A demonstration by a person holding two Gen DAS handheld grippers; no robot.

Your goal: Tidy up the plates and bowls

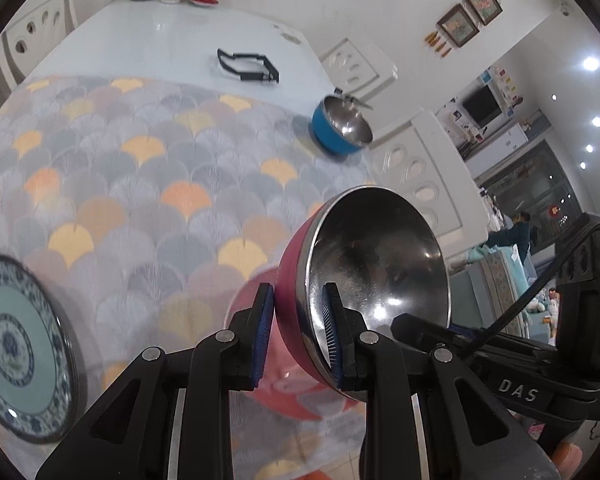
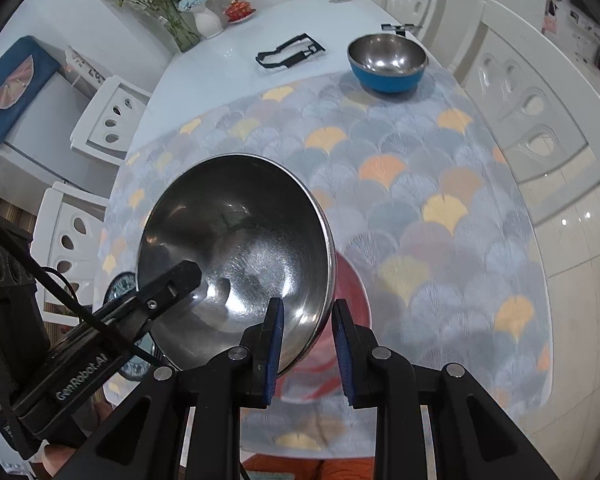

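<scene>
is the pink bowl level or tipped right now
Tipped. The pink bowl is held off the table on its side, its steel inside facing sideways, with the left tongs clamped across its rim. It looks empty.

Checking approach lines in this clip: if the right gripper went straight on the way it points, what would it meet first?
The right gripper already straddles the rim of the pink bowl, so it would meet that bowl's wall first. The left gripper holds the same bowl. Depth is hard to judge.
</scene>
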